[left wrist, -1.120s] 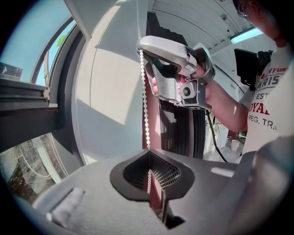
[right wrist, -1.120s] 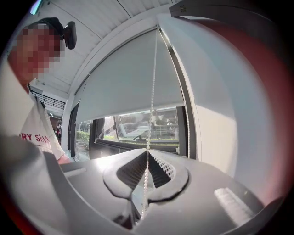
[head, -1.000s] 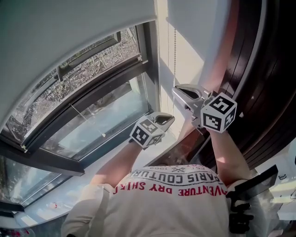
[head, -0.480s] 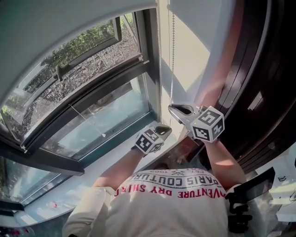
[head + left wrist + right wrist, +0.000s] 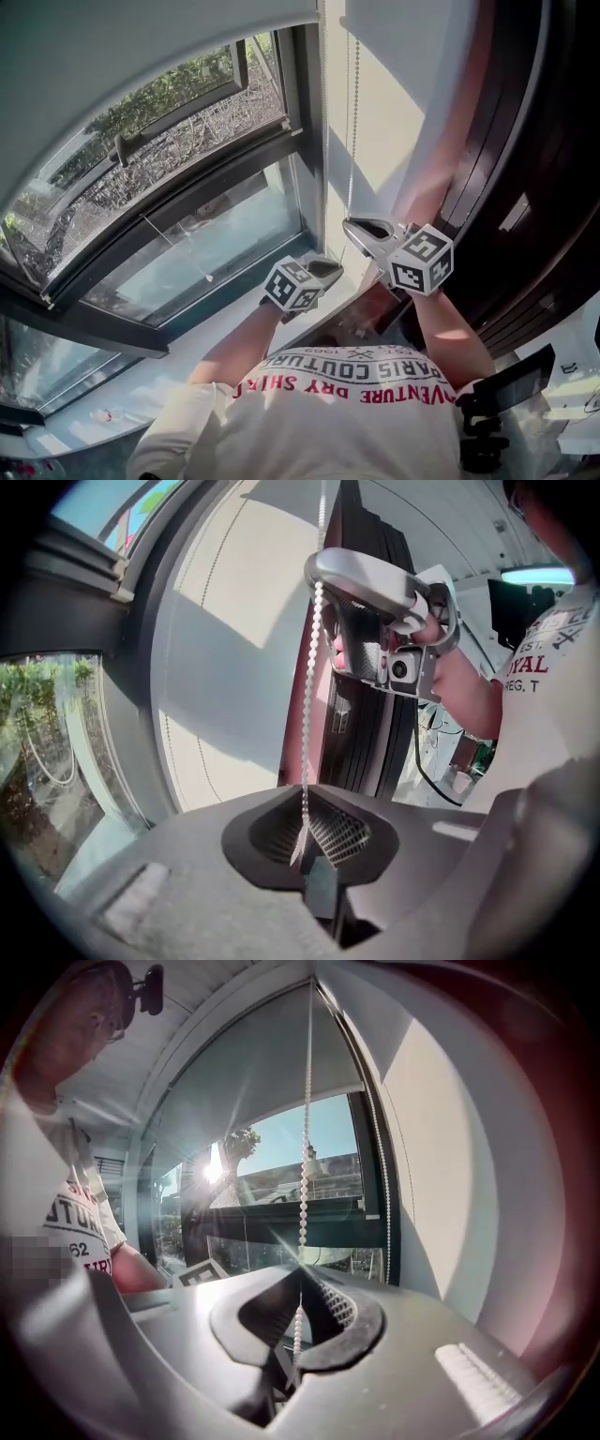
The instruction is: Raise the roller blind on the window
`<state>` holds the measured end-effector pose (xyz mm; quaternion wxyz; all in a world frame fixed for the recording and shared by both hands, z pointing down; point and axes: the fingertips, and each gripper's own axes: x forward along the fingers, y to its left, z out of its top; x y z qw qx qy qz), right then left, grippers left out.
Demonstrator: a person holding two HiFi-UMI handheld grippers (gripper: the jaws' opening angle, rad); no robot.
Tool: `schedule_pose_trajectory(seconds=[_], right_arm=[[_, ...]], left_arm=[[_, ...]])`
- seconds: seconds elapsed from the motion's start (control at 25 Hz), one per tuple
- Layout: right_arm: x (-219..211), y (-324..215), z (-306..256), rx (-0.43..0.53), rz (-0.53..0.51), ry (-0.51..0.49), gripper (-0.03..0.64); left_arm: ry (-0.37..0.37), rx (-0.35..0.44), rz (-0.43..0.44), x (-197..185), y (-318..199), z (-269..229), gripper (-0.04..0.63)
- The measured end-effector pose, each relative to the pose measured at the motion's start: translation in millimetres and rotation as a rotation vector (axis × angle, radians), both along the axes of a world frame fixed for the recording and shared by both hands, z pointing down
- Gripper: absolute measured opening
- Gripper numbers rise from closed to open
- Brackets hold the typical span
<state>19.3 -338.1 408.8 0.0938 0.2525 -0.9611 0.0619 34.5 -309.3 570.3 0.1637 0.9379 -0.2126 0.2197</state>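
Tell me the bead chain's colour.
The bead chain is white; it shows best in the left gripper view.

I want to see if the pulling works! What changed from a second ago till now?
Both the left tool and the right tool came down, pulling the chain they pinch, and the blind rose a little. The left tool's jaws have just been opening slightly, chain between them. The window stayed put.

Your left gripper and right gripper now sit lower on the bead chain. The roller blind ends higher. Your left jaws are just loosening, with the chain between them.
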Motion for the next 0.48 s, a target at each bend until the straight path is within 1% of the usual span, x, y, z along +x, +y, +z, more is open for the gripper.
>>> schedule_pose_trajectory(seconds=[0.08, 0.16, 0.24, 0.32, 0.4, 0.48], right_arm=[[2, -1, 0, -0.002, 0.005, 0.001, 0.009], [5, -1, 0, -0.004, 0.010, -0.002, 0.009], [7, -2, -1, -0.006, 0.015, -0.011, 0.009], [10, -3, -1, -0.006, 0.017, -0.014, 0.009], [10, -1, -1, -0.007, 0.013, -0.014, 0.009], [10, 1, -1, -0.008, 0.007, -0.013, 0.009]], left_arm=[[0.030, 0.017, -0.007, -3, 0, -13, 0.072], [0.082, 0.036, -0.016, -7, -2, -35, 0.102], [0.135, 0.077, -0.023, -13, -7, -65, 0.103], [0.204, 0.120, -0.023, -16, -12, -103, 0.103], [0.279, 0.149, -0.005, -16, -16, -143, 0.103], [0.328, 0.191, 0.017, -15, -21, -185, 0.103]])
